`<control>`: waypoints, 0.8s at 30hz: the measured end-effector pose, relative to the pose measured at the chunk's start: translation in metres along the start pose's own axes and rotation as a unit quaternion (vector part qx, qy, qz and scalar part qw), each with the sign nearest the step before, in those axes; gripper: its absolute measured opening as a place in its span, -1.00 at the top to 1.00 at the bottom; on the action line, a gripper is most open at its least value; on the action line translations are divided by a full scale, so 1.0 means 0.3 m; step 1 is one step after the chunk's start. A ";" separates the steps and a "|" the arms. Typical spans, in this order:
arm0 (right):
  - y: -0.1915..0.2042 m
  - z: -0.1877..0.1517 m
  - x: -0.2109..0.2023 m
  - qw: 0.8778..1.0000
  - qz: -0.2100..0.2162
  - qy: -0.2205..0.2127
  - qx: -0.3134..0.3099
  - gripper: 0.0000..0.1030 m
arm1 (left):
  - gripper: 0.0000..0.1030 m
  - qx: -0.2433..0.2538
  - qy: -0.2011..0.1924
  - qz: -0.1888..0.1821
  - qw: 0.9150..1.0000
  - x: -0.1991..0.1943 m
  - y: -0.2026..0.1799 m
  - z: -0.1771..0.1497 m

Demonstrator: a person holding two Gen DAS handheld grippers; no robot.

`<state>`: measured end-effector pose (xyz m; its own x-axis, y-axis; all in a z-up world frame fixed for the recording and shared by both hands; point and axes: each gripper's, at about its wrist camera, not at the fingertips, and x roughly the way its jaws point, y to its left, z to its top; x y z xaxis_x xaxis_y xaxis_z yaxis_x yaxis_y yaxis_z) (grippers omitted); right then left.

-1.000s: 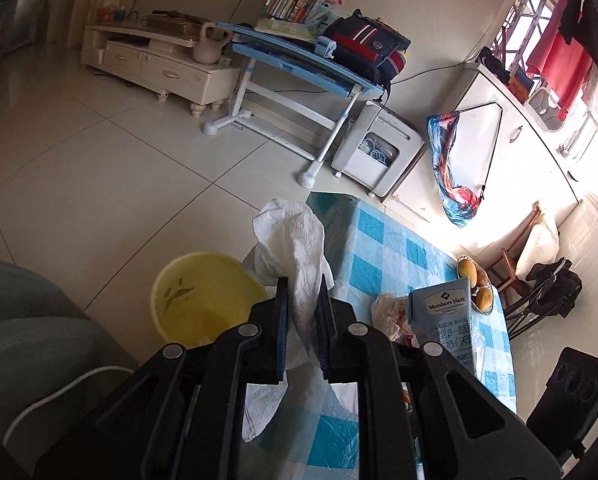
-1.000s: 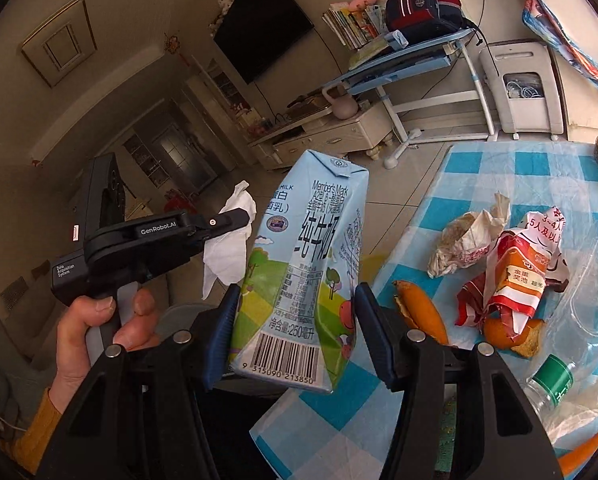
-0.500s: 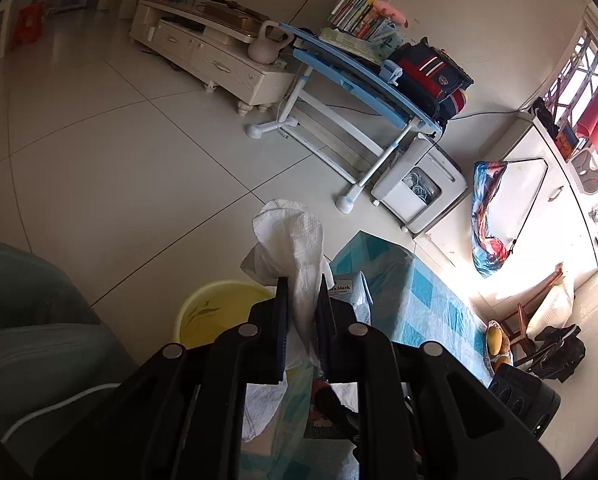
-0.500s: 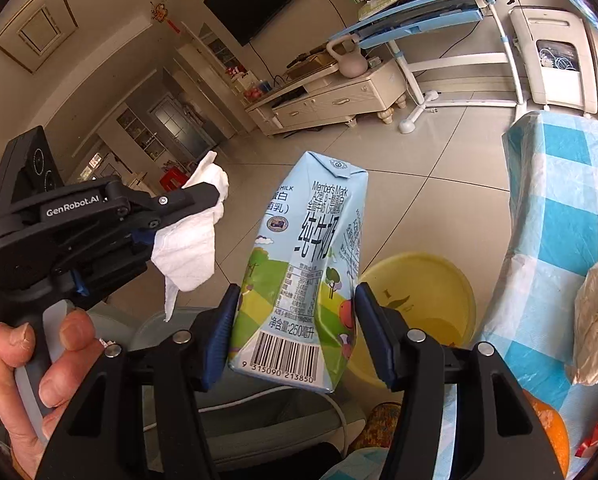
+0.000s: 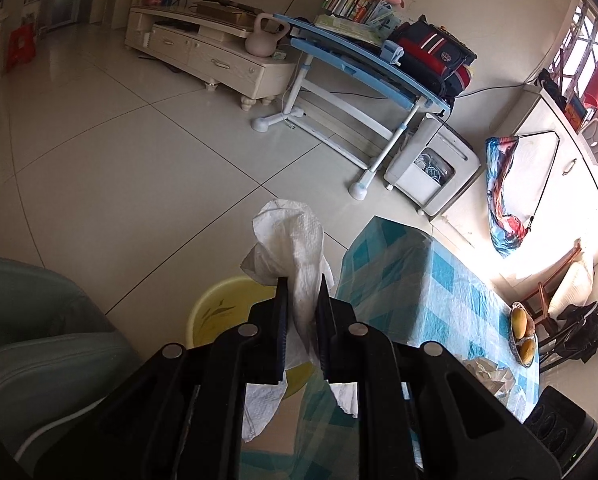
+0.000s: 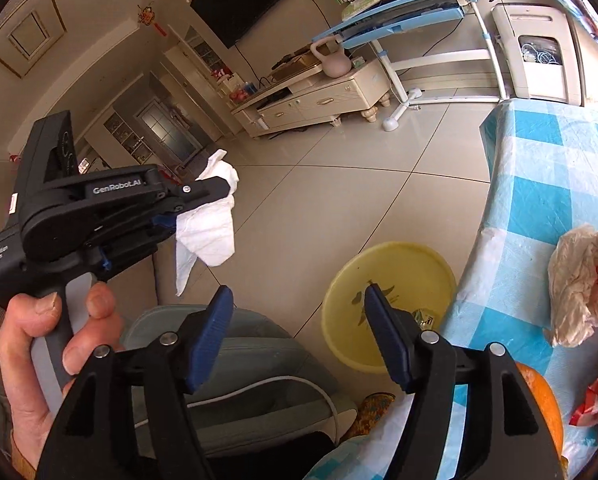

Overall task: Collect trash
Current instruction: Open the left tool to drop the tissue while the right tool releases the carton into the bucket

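Left gripper (image 6: 203, 200): at frame left, clamped on a white tissue (image 6: 209, 236) that hangs down its long axis.
Right gripper (image 6: 299, 312): lower centre, jaws just spread, nothing between them.
Yellow basin (image 6: 391, 304): lower right of the tissue, beside the checked table (image 6: 539, 184); the left gripper must travel rightward and down.

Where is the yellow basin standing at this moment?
The yellow basin stands on the tiled floor beside the checked tablecloth's hanging edge, lower centre in the right wrist view, just beyond the open right claw.
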<state>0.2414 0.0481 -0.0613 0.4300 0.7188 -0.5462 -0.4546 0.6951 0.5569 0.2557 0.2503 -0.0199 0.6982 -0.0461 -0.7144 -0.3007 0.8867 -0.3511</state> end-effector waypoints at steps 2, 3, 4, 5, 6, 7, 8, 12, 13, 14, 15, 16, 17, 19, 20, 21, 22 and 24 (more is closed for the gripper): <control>0.003 -0.023 -0.067 1.000 0.003 -0.008 0.000 -0.31 | 0.75 0.015 0.005 0.007 1.000 0.010 -0.027 -0.009; 0.005 -0.035 -0.100 1.000 0.002 -0.013 -0.001 -0.31 | 0.70 0.023 0.010 0.012 1.000 0.018 -0.042 -0.011; 0.009 -0.049 -0.135 1.000 0.000 -0.017 -0.004 -0.32 | 0.60 0.032 0.016 0.019 0.999 0.025 -0.055 -0.016; 0.015 -0.061 -0.168 1.000 -0.003 -0.023 -0.009 -0.32 | 0.36 0.041 0.020 0.029 0.999 0.032 -0.067 -0.021; 0.022 -0.070 -0.197 0.999 -0.007 -0.029 -0.014 -0.33 | 0.07 0.048 0.018 0.042 0.998 0.030 -0.077 -0.028; 0.026 -0.079 -0.226 0.999 -0.012 -0.035 -0.016 -0.35 | -0.05 0.056 0.010 0.057 0.997 0.025 -0.089 -0.031; 0.029 -0.089 -0.253 0.999 -0.018 -0.042 -0.017 -0.36 | -0.18 0.065 0.000 0.067 0.996 0.015 -0.101 -0.034; 0.031 -0.122 -0.320 0.997 -0.039 -0.061 -0.016 -0.44 | -0.38 0.097 -0.021 0.094 0.991 -0.015 -0.142 -0.049; 0.026 -0.130 -0.328 0.997 -0.043 -0.064 -0.013 -0.46 | -0.40 0.105 -0.025 0.100 0.989 -0.021 -0.153 -0.054; 0.023 -0.142 -0.339 0.997 -0.046 -0.066 -0.010 -0.47 | -0.46 0.113 -0.032 0.106 0.987 -0.030 -0.164 -0.055; 0.019 -0.153 -0.347 0.997 -0.049 -0.067 -0.007 -0.47 | -0.53 0.121 -0.039 0.113 0.985 -0.039 -0.176 -0.058; 0.013 -0.161 -0.353 0.996 -0.053 -0.067 -0.006 -0.48 | -0.56 0.130 -0.047 0.119 0.983 -0.049 -0.185 -0.061; 0.007 -0.166 -0.362 0.996 -0.057 -0.067 -0.007 -0.50 | -0.61 0.138 -0.055 0.124 0.981 -0.059 -0.196 -0.062; -0.012 -0.175 -0.373 0.996 -0.068 -0.064 -0.008 -0.53 | -0.68 0.152 -0.070 0.132 0.977 -0.079 -0.216 -0.067; -0.023 -0.178 -0.378 0.995 -0.074 -0.062 -0.007 -0.54 | -0.72 0.158 -0.076 0.136 0.975 -0.085 -0.227 -0.070; -0.033 -0.184 -0.386 0.995 -0.079 -0.061 -0.004 -0.54 | -0.75 0.165 -0.082 0.139 0.973 -0.092 -0.233 -0.073; -0.046 -0.192 -0.402 0.994 -0.085 -0.061 -0.001 -0.54 | -0.76 0.174 -0.086 0.141 0.971 -0.099 -0.244 -0.078; -0.068 -0.208 -0.430 0.993 -0.096 -0.062 0.004 -0.55 | -0.80 0.192 -0.094 0.147 0.966 -0.110 -0.272 -0.090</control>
<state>0.1466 -0.0593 -0.0412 0.6017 0.5683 -0.5612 -0.3489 0.8191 0.4554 0.2398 0.1670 0.0159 0.7356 0.2867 -0.6138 -0.2660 0.9555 0.1275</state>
